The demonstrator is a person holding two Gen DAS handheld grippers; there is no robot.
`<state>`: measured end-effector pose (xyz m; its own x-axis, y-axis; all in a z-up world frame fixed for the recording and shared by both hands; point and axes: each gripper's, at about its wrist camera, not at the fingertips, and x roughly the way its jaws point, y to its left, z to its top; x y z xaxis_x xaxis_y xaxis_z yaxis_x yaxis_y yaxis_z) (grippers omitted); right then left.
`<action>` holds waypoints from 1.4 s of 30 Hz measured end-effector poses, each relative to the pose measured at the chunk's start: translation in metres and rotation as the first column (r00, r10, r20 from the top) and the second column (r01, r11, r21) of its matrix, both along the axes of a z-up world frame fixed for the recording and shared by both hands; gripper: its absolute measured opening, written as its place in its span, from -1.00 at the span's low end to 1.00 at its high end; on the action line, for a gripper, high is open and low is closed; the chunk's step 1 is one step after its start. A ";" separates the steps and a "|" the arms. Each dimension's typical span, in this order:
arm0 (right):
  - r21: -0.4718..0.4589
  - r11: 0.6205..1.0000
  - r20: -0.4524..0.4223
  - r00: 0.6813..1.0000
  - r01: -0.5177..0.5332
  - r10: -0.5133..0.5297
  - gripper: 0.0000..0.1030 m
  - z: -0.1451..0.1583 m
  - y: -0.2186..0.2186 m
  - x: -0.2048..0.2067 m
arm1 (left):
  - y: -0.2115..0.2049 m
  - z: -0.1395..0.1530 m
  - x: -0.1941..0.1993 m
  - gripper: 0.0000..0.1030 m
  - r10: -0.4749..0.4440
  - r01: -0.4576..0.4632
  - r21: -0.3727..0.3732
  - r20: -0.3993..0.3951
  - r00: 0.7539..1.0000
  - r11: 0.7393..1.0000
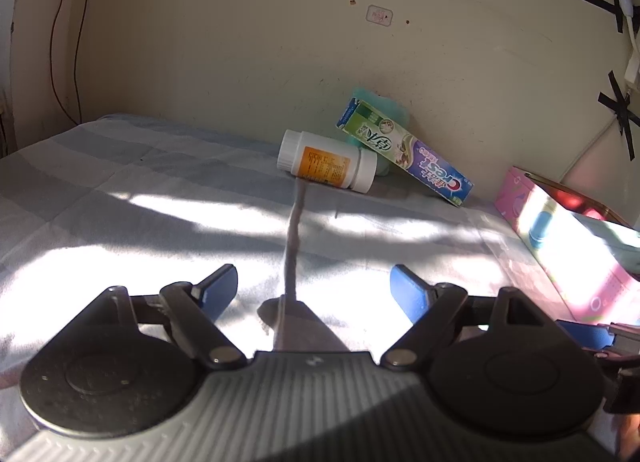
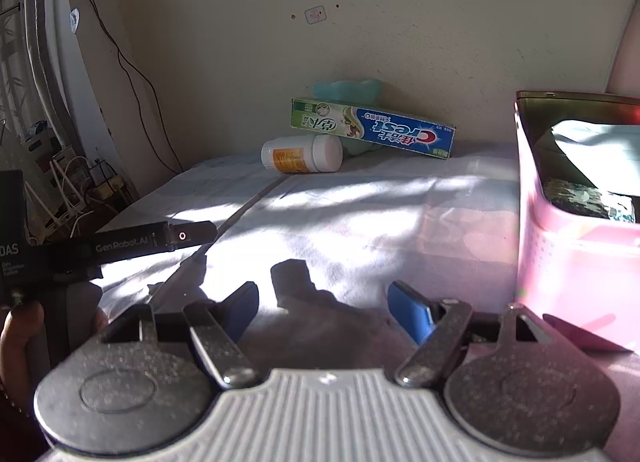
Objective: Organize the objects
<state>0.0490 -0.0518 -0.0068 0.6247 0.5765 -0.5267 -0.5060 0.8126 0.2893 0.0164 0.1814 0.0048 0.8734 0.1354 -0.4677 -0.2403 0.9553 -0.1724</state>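
Left gripper (image 1: 312,292) released, jaws wide, nothing between the blue pads, only sunlit sheet (image 1: 160,190) beneath. Right gripper (image 2: 322,312) likewise released, jaws apart and empty, over its own shadow on the same sheet.

Ahead of both grippers, well apart from the fingertips: 1 white pill bottle (image 1: 327,161) with an orange label, lying on its side. Just behind it, touching or nearly so, 1 toothpaste box (image 1: 404,150), tilted and propped on a teal object (image 1: 384,102) against the wall (image 1: 240,42). Same group seen from the right wrist: bottle (image 2: 302,153), box (image 2: 372,127), teal object (image 2: 346,88).

To the right of the right gripper, near its right finger: 1 pink bin (image 2: 576,246), open-topped, contents hard to make out. Seen from the left wrist at far right (image 1: 560,238).

Left of the right gripper, the left gripper's black body in a hand (image 2: 20,326).
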 end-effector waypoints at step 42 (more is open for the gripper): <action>-0.344 0.927 0.325 0.945 0.151 -0.034 0.77 0.022 0.100 0.073 | 0.045 -0.001 -0.011 0.74 0.121 -0.115 -0.245 0.007 0.993 0.963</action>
<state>0.1222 0.0486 0.0154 0.8300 0.3166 -0.4592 -0.4394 0.8783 -0.1886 0.0051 0.2267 0.0040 0.8684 0.1220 -0.4806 -0.3424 0.8486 -0.4032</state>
